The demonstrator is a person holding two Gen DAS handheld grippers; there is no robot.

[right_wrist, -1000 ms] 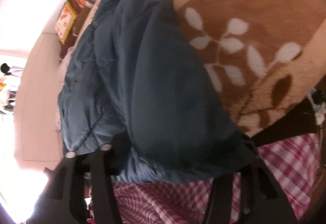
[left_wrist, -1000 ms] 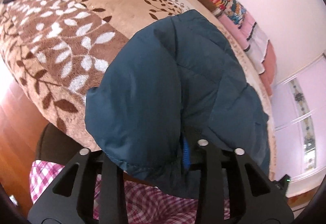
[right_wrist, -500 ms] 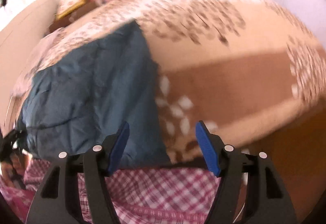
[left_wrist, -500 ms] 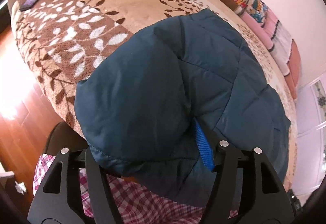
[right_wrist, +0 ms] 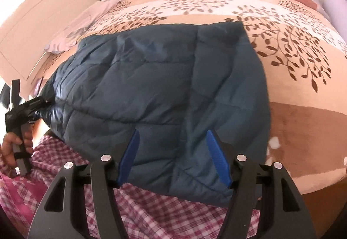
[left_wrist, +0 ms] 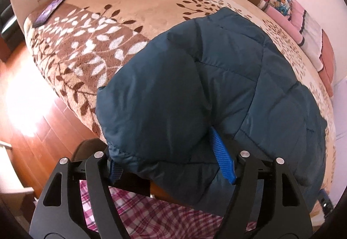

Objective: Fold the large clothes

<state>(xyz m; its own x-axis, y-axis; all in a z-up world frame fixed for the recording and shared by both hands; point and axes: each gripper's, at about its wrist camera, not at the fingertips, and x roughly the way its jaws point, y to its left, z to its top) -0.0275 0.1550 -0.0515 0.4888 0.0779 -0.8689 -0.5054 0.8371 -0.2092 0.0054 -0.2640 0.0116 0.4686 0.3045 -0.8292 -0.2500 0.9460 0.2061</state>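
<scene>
The dark-teal quilted padded jacket [right_wrist: 164,87] lies folded at six o'clock on the leaf-patterned plush bedspread [left_wrist: 91,43]; left gripper [left_wrist: 171,163], just opening, straddles its edge; right gripper [right_wrist: 173,156] released above; regrip squarely

One quilted blue jacket [right_wrist: 164,78], one leaf-patterned bedspread [right_wrist: 292,48], one dark phone [left_wrist: 50,11], two claws [left_wrist: 171,165] [right_wrist: 173,158]
</scene>
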